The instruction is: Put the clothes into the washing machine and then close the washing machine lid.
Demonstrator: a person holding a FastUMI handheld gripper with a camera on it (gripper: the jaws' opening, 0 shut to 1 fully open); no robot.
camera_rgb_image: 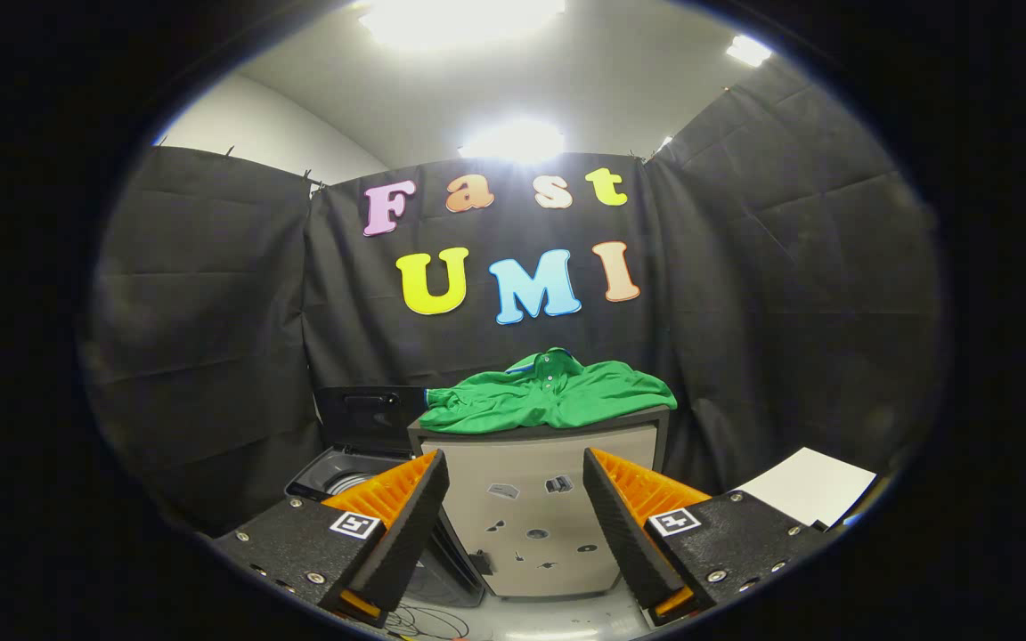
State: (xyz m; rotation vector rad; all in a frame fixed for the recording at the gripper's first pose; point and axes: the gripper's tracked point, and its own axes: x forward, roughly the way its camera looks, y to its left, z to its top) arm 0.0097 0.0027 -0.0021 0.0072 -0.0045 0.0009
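Note:
A crumpled green polo shirt [553, 396] lies on top of a grey cabinet [541, 512], beyond my fingers and higher than them. Left of the cabinet stands the dark washing machine [335, 476], its lid [369, 417] raised upright and a bit of the drum showing behind my left finger. My gripper [516, 476] is open, its orange-and-black fingers [406, 507] spread wide with nothing between them. It sits low, well short of the cabinet front.
Black cloth walls enclose the booth on all sides. A white flat surface [805, 485] lies to the right, beyond the right finger. Loose cables [428, 623] lie on the pale floor near the machine's base. Small dark stickers dot the cabinet front.

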